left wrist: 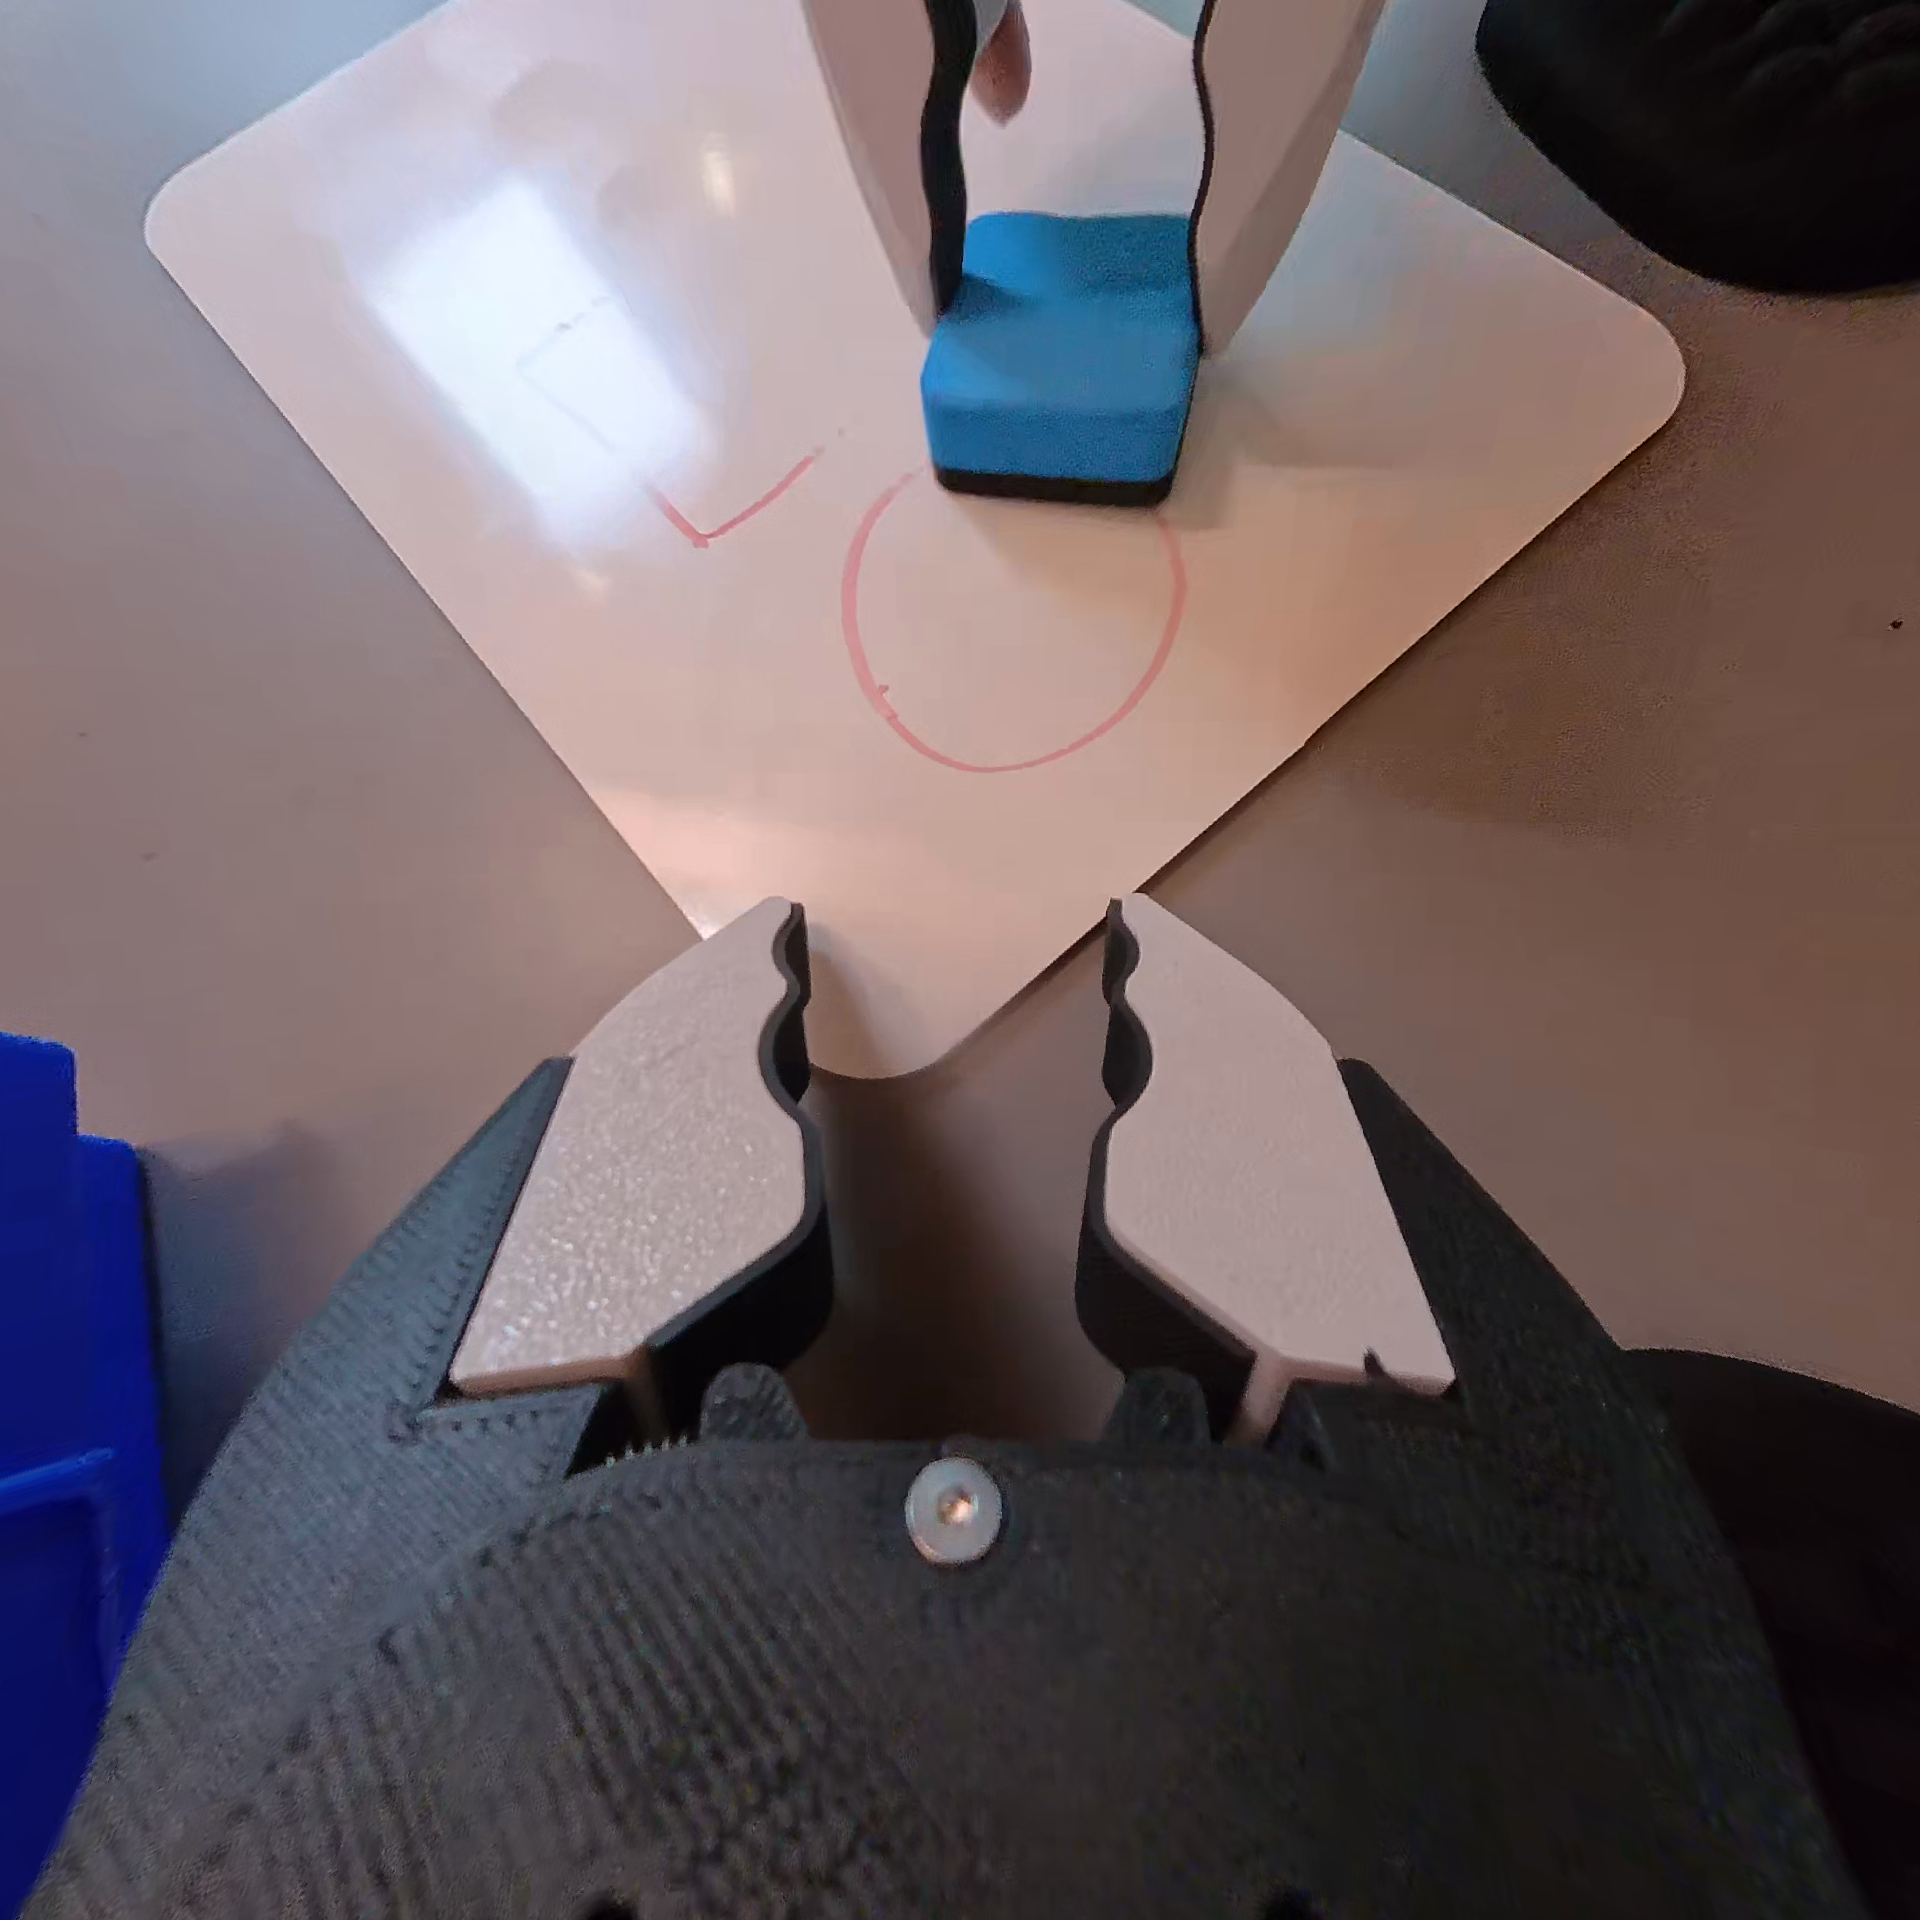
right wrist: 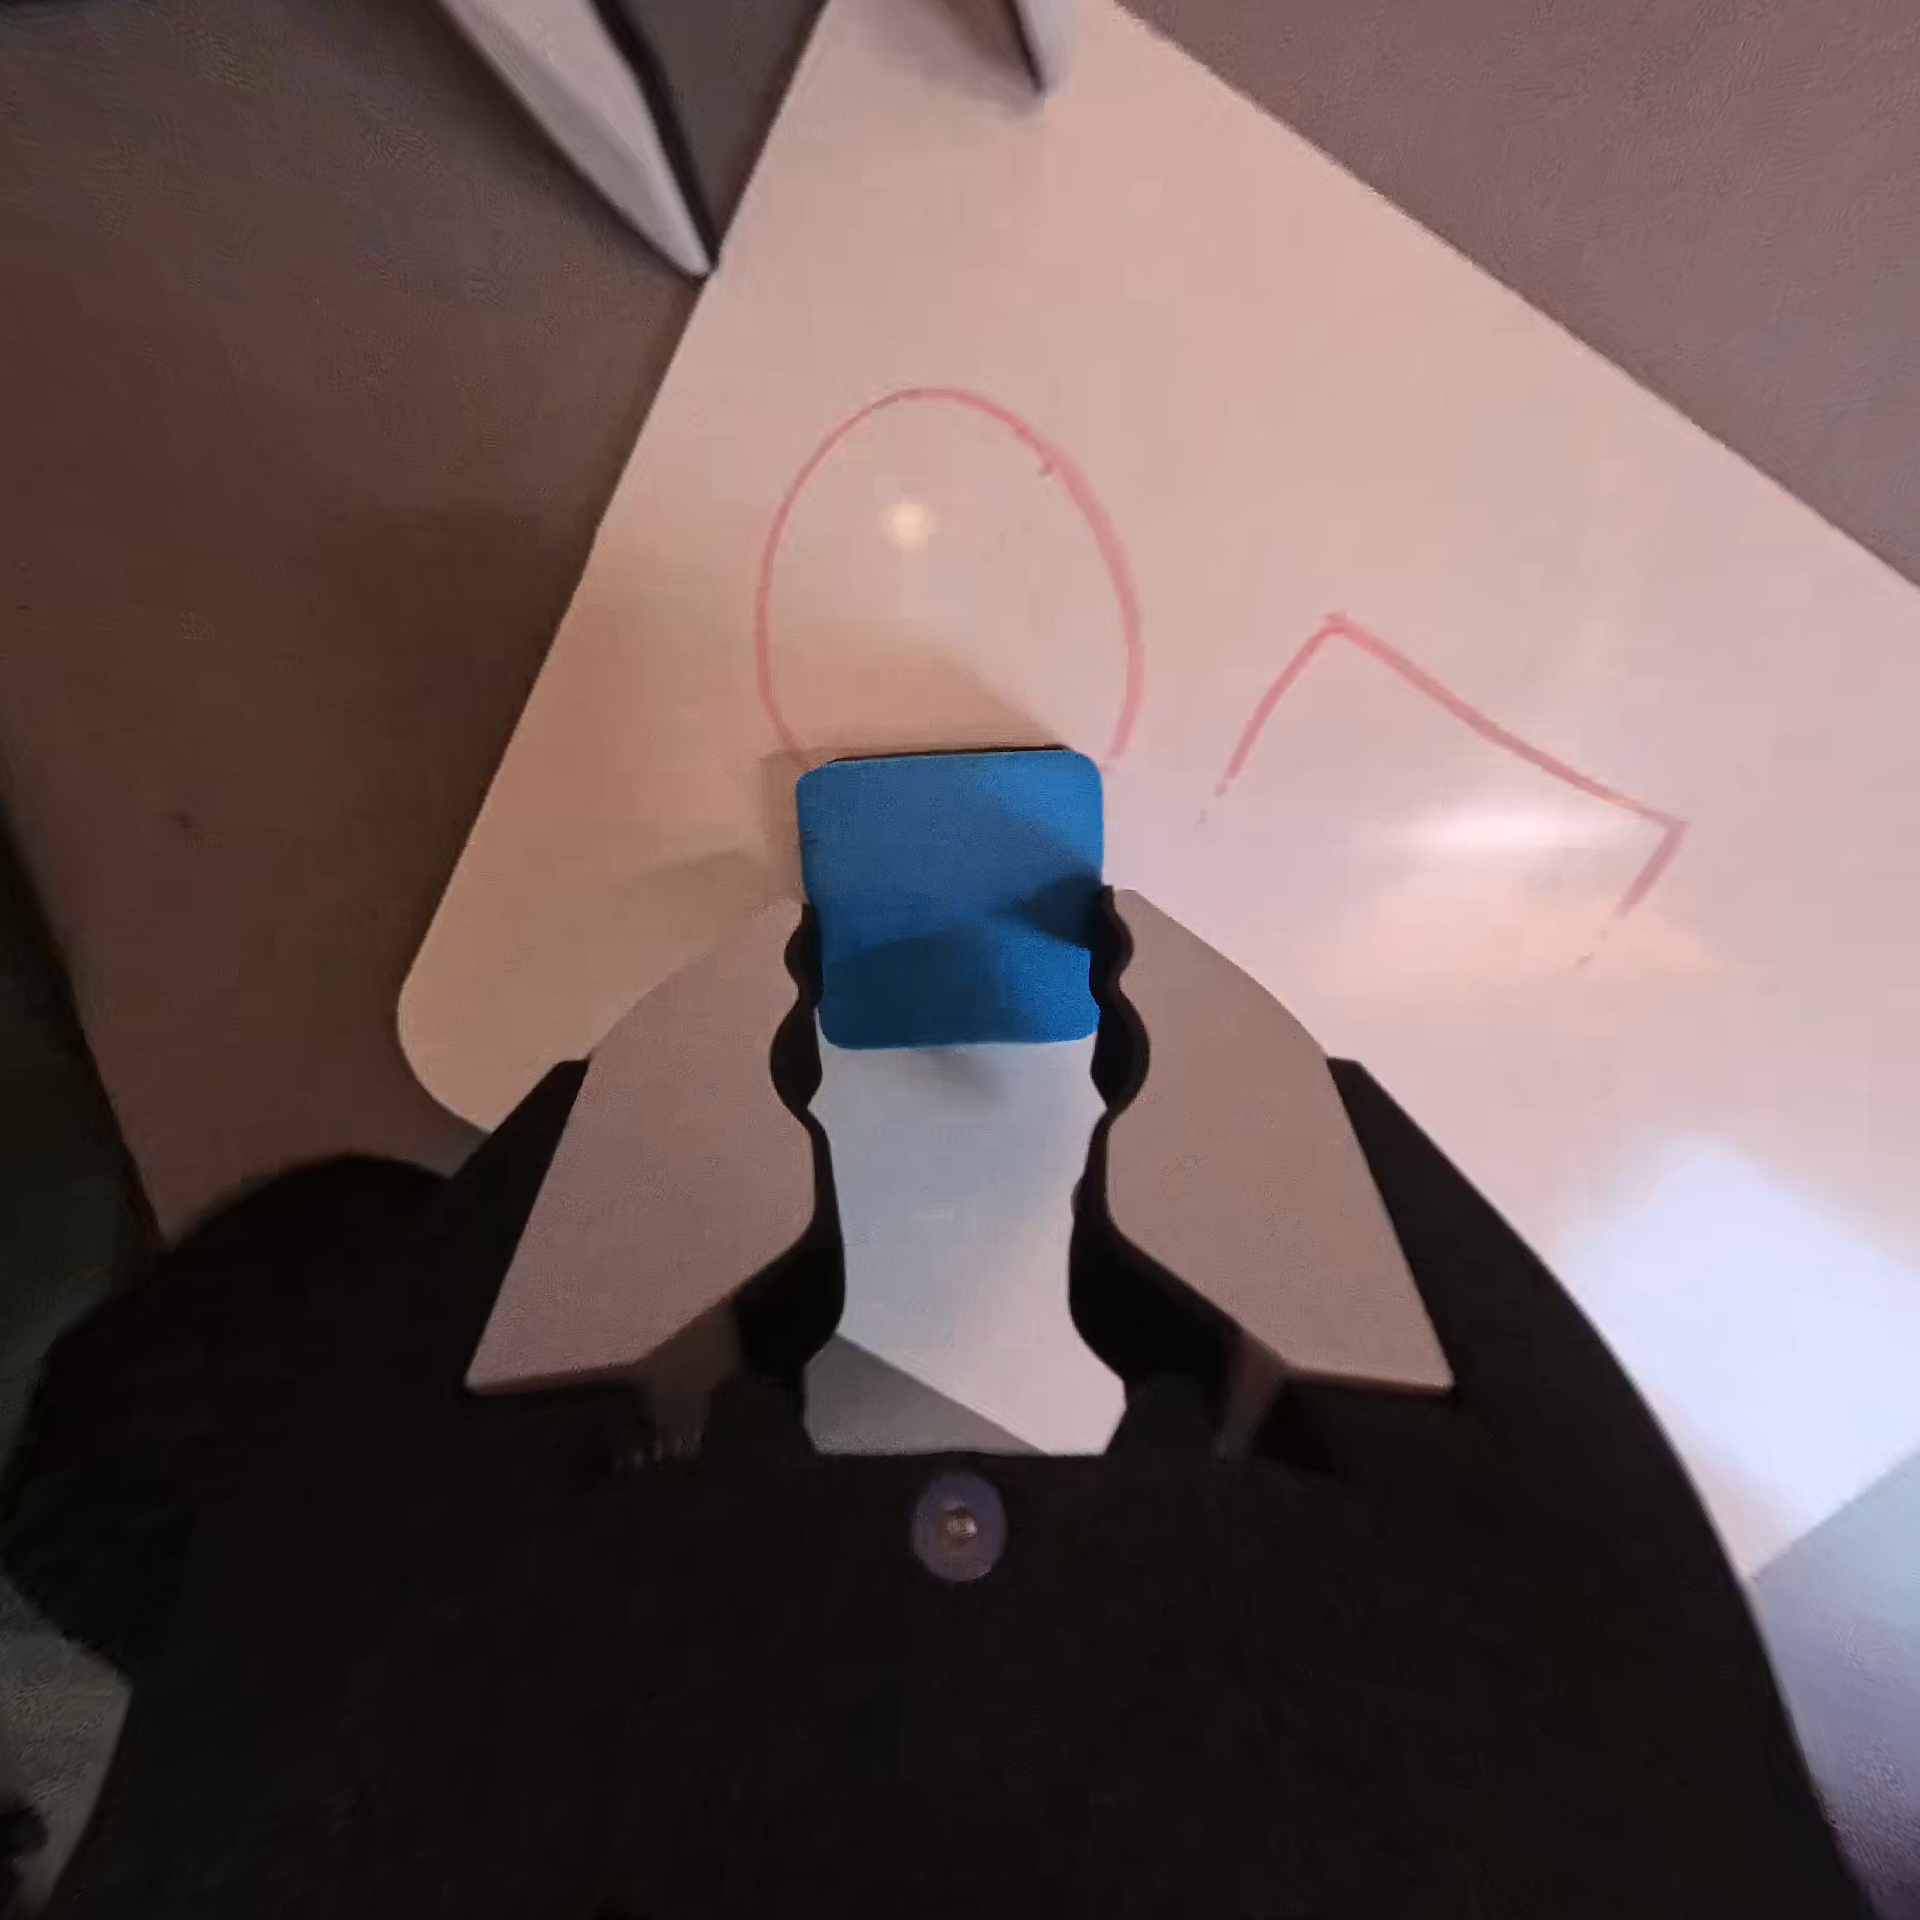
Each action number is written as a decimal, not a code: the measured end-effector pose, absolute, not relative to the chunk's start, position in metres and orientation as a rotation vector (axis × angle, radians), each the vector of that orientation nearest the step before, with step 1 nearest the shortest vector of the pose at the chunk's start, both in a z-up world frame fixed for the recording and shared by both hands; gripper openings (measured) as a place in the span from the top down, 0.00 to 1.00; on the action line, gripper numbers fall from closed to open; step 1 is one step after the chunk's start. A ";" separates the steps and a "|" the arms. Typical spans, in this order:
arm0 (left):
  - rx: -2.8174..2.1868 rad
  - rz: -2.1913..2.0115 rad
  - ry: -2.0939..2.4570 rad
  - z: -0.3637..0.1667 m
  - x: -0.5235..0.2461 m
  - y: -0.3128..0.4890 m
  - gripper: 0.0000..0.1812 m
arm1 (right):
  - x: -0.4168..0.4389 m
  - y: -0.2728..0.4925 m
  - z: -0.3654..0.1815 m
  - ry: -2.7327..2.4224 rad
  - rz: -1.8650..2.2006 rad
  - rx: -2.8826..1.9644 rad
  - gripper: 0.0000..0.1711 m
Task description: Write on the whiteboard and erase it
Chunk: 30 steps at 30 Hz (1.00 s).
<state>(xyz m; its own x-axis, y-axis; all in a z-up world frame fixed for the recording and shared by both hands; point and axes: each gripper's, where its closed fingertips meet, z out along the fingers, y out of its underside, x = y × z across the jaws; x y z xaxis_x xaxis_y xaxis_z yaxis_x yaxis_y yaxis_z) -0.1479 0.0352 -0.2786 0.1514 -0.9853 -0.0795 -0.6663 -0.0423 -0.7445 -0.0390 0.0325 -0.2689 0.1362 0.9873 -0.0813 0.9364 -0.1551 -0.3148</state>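
Brown tabletop (left wrist: 260, 831) carries our whiteboard (left wrist: 1351, 644), writing done, erasing barely begun: our right gripper (right wrist: 951, 914) clamps the blue eraser (right wrist: 951, 894) at the red circle (left wrist: 1169, 644), left gripper (left wrist: 956, 920) spread empty.

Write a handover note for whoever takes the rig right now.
Right gripper: shut on the eraser, which sits on the whiteboard at the edge of the red circle.
Left gripper: open, empty, fingers over the board's near corner.
Done: writing; part of the angular red mark looks wiped.
Left: erase the circle and that mark.
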 end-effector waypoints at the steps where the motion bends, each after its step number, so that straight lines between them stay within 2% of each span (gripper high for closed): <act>1: -1.778 -0.621 1.582 -0.279 -0.148 0.035 0.70 | -0.032 0.033 -0.269 -1.940 0.365 -2.217 0.70; 5: -1.772 -0.613 1.585 -0.278 -0.148 0.034 0.71 | 0.012 0.134 -0.270 -1.601 0.241 -2.438 0.70; 7: -1.771 -0.607 1.584 -0.278 -0.147 0.034 0.71 | -0.004 0.164 -0.270 -1.511 0.290 -2.445 0.70; 10: -1.778 -0.609 1.576 -0.278 -0.147 0.035 0.70 | -0.058 0.115 -0.270 -1.780 0.343 -2.267 0.70; 13: -1.778 -0.610 1.576 -0.278 -0.147 0.035 0.70 | -0.061 0.055 -0.270 -2.035 0.311 -2.145 0.70; 15: -1.773 -0.610 1.581 -0.278 -0.147 0.034 0.71 | -0.038 0.080 -0.270 -1.942 0.269 -2.270 0.70; 17: -1.769 -0.606 1.584 -0.278 -0.147 0.034 0.71 | -0.019 0.137 -0.270 -1.738 0.213 -2.382 0.70; 19: -1.771 -0.610 1.581 -0.278 -0.147 0.033 0.71 | -0.036 0.152 -0.270 -1.686 0.250 -2.373 0.70; 22: -1.776 -0.614 1.577 -0.278 -0.147 0.034 0.70 | -0.083 0.088 -0.270 -1.960 0.315 -2.181 0.70; 24: -1.778 -0.609 1.573 -0.278 -0.147 0.034 0.70 | -0.079 0.053 -0.270 -2.111 0.295 -2.115 0.70; 26: -1.773 -0.603 1.576 -0.278 -0.147 0.033 0.71 | -0.056 0.072 -0.270 -2.036 0.261 -2.243 0.70; 28: -1.771 -0.598 1.576 -0.278 -0.147 0.033 0.71 | -0.030 0.131 -0.270 -1.835 0.149 -2.378 0.70; 30: -1.773 -0.594 1.570 -0.278 -0.147 0.033 0.71 | -0.033 0.166 -0.271 -1.620 0.228 -2.468 0.70</act>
